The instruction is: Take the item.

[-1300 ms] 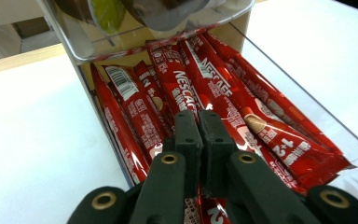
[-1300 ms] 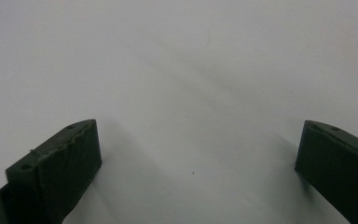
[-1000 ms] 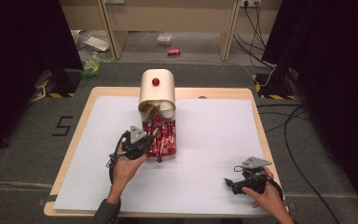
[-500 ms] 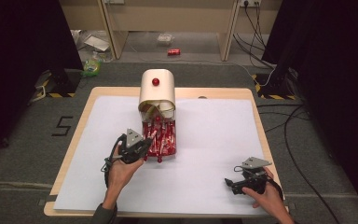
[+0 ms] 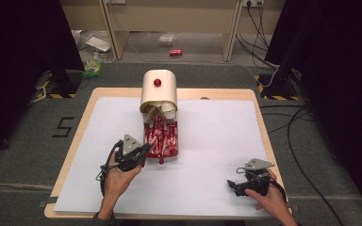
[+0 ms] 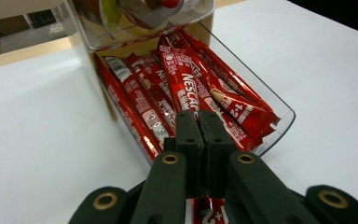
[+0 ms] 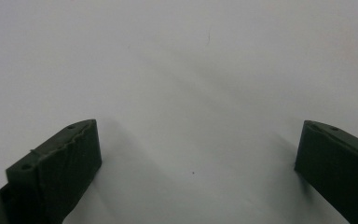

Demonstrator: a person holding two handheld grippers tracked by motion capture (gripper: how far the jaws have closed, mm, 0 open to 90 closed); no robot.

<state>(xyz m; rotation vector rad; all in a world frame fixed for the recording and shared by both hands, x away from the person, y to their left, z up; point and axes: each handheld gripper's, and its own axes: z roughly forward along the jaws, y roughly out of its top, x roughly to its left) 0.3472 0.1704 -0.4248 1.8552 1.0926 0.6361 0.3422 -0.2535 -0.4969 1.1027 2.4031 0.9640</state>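
While my table (image 5: 217, 141) carries the clear drawer (image 6: 279, 112) of Nescafé sticks (image 6: 186, 84) under the cream dispenser (image 5: 159, 92), my left tool (image 6: 199, 122) seems clamped on one stick; my right tool (image 7: 196, 140) gapes over white paper.

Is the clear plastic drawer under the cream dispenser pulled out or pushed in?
Pulled out. The clear plastic drawer sticks forward from the cream dispenser, and its red coffee sachets lie exposed.
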